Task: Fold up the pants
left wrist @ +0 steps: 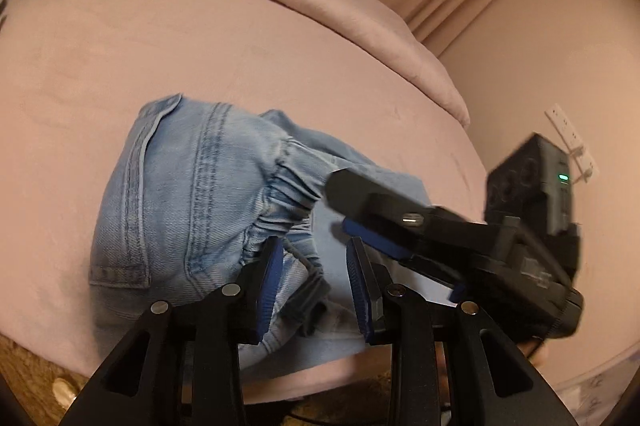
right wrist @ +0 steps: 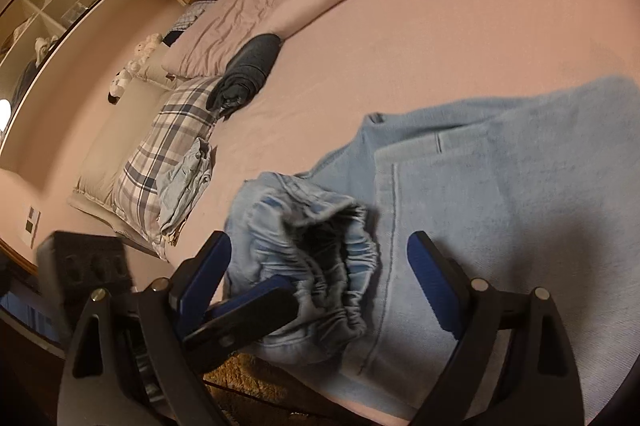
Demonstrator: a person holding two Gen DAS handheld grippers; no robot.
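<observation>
The soft, floppy light-blue denim pants (left wrist: 192,194) suit gripping at the gathered elastic waistband (right wrist: 340,266); left tool (left wrist: 316,274) seemingly pinches it, right tool (right wrist: 320,286) gapes.

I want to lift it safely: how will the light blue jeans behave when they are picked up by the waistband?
The jeans are probably floppy: the denim already lies bunched and creased. The gathered waistband looks thick, so it should give good hold. The unheld cloth will likely sag and drag on the pink bed cover.
</observation>
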